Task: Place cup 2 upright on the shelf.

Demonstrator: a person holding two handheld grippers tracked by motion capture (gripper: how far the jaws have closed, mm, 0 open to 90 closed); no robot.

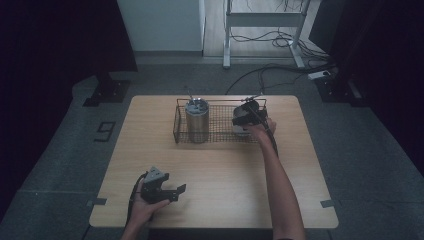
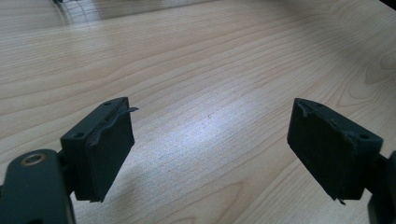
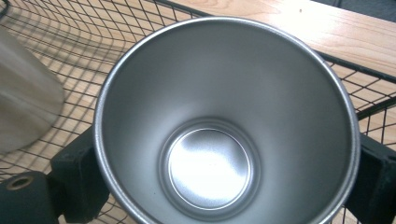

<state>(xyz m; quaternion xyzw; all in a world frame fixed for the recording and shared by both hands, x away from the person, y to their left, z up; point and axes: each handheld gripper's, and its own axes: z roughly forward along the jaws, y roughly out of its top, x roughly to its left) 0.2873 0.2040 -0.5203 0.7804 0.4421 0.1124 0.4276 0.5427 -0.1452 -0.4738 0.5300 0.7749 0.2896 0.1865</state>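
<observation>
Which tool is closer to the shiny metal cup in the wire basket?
Right. The right tool has its jaws around the metal cup; the left tool rests near the table's front edge.

Your near tabletop [image 1: 220, 175] is open; at the far edge the wire basket [image 1: 220, 131] and its tall steel canister [image 1: 197, 121] block passage.
</observation>
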